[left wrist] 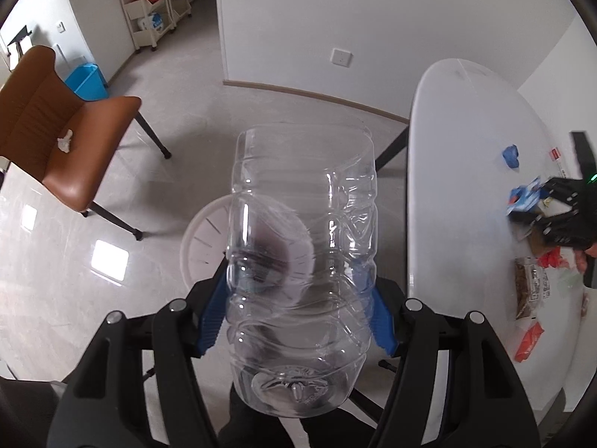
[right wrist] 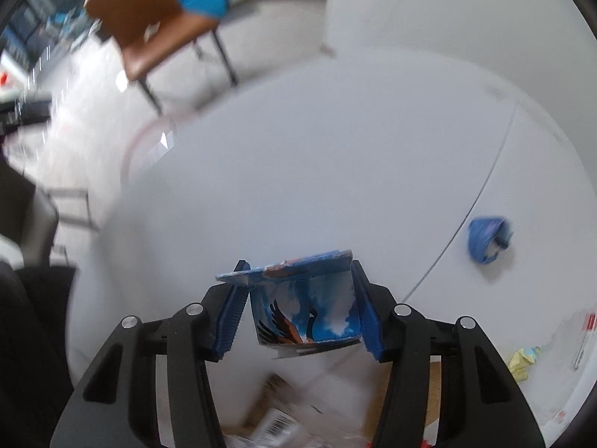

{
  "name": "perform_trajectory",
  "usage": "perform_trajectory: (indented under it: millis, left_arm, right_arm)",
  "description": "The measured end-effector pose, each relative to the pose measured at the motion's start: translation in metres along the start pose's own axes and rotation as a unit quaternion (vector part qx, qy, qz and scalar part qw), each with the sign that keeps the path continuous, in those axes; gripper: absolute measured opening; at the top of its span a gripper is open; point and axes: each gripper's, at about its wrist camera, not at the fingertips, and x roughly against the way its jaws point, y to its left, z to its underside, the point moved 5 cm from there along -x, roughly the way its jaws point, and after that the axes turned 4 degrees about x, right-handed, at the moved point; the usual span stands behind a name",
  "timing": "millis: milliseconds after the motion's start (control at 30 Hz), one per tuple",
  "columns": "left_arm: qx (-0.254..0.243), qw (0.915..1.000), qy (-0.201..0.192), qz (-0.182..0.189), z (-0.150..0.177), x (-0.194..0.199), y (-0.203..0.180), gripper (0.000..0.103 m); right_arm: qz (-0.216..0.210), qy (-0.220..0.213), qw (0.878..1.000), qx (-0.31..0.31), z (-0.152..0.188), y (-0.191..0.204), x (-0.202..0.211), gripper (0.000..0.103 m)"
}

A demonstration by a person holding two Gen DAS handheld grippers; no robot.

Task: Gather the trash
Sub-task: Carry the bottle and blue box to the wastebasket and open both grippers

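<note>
- The left gripper [left wrist: 298, 298] points steeply down, its 2 blue pads clamped on the sides of a clear plastic bottle [left wrist: 298, 261]; the bottle's base faces the camera and its body runs away from it.
- Directly below the bottle, on the floor, stands a white bin [left wrist: 205, 250], seen partly through the plastic.
- The right gripper [right wrist: 298, 313] grasps a blue printed carton [right wrist: 306, 306] between its jaws; both pads [right wrist: 231, 321] sit against the carton's sides, and a flap of the carton sticks out to the left past the jaw tips. No earlier view shows how the jaws came to this.
- The carton hangs over the near edge of the white surface [right wrist: 335, 168], above blurred packaging that includes a piece with a barcode [right wrist: 280, 422].
- A yellow crumpled paper [right wrist: 522, 364] lies near the surface's right edge.
- A blue crumpled wrapper [right wrist: 487, 240] lies farther out on the surface, well apart from the carton.
- In the left view, red and brown packets [left wrist: 530, 291] lie along the surface's right side.
- Beyond, a brown chair [left wrist: 63, 138] stands on the floor with a white crumpled tissue [left wrist: 65, 142] on its seat.
- A blue bin [left wrist: 87, 82] sits behind the chair.
- A cream shelf cart [left wrist: 153, 3] stands by the far wall.
</note>
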Motion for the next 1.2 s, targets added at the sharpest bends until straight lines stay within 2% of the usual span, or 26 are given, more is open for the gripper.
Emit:
perform_trajectory:
  millis: [100,233,400,500,600,733,833,967,1100,1200]
  left_arm:
    - [0.002,1.0000,-0.003,-0.001,-0.002,-0.001,0.011,0.062]
    - [-0.005,1.0000,0.003,0.004,-0.004,-0.015,0.031,0.062]
    - [-0.024,0.9982,0.053,-0.009,0.002,-0.073,0.053,0.062]
    - [-0.019,0.9958,0.089,-0.001,0.012,-0.115,0.065,0.063]
    - [-0.004,0.9924,0.122,0.015,0.022,-0.156,0.077,0.079]
    - [0.000,0.9891,0.145,0.023,0.030,-0.183,0.089,0.084]
    - [0.006,0.9913,0.130,0.022,0.027,-0.168,0.101,0.089]
    - [0.027,0.9969,0.073,0.015,0.010,-0.115,0.127,0.095]
    - [0.026,0.9993,0.026,-0.005,0.001,-0.062,0.156,0.095]
    - [0.024,0.9993,-0.001,-0.029,0.001,-0.031,0.175,0.095]
  right_arm:
    - [0.014,-0.052,0.998,-0.035,-0.014,0.011,0.025,0.054]
    - [0.021,-0.124,0.986,-0.110,-0.037,0.028,0.063,0.054]
    - [0.011,-0.179,0.970,-0.163,-0.050,0.061,0.088,0.054]
    - [0.009,-0.189,0.965,-0.181,-0.051,0.098,0.093,0.054]
    - [-0.005,-0.178,0.965,-0.192,-0.055,0.126,0.085,0.054]
    - [-0.018,-0.153,0.968,-0.200,-0.068,0.152,0.063,0.054]
    - [-0.027,-0.140,0.969,-0.200,-0.078,0.172,0.053,0.054]
    - [-0.044,-0.135,0.972,-0.190,-0.094,0.196,0.035,0.056]
    - [-0.062,-0.119,0.974,-0.183,-0.115,0.214,-0.004,0.056]
    - [-0.083,-0.093,0.974,-0.190,-0.130,0.223,-0.048,0.059]
